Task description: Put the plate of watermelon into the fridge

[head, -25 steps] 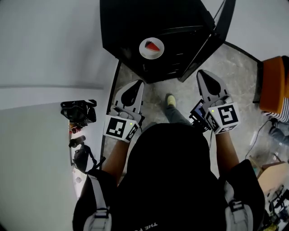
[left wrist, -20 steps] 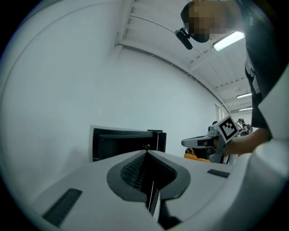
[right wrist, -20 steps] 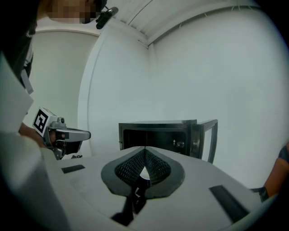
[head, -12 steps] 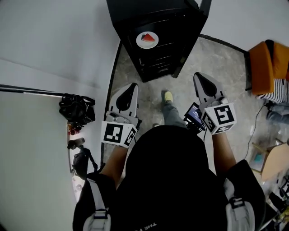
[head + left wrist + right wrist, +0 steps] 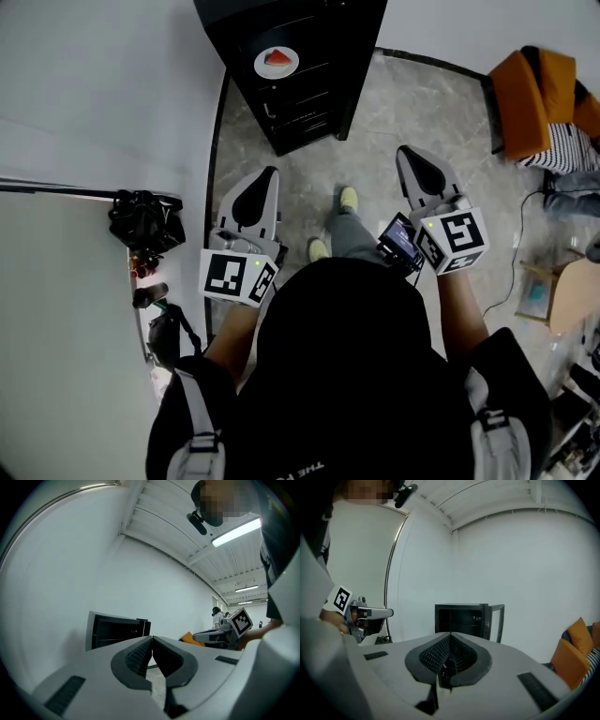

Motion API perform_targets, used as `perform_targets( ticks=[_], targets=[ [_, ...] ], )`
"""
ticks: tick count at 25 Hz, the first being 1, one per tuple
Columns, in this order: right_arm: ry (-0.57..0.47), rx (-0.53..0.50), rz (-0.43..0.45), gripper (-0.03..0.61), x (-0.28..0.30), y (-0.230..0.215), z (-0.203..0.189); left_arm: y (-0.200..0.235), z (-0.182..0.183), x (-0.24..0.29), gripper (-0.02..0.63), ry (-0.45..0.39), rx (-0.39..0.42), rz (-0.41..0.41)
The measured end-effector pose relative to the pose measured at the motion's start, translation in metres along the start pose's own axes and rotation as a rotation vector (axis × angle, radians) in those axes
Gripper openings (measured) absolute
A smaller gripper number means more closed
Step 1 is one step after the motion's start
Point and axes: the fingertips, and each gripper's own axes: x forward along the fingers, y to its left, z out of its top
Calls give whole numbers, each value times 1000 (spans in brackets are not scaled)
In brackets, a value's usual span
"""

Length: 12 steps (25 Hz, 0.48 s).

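White plate (image 5: 264,69) with one watermelon wedge (image 5: 277,58) sits atop the black fridge (image 5: 314,42), well ahead of your left claw (image 5: 271,172) and right claw (image 5: 404,151), both clenched empty; judge it light, rigid, slick and breakable, so pinch the bare rim and carry it level.

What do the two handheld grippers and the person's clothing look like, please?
The left gripper and right gripper are pale grey tapering shells with dark ribbed pads inside the jaws. Each carries a white cube with black square markers. A small screen sits beside the right cube. Clothing: a black top.
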Motion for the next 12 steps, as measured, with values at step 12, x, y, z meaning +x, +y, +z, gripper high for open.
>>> perform_targets(
  ticks=[12],
  targets=[
    [10,24,-41,11,-34,-28,-2,-47,2,23,13,35,-11,-79]
  ],
)
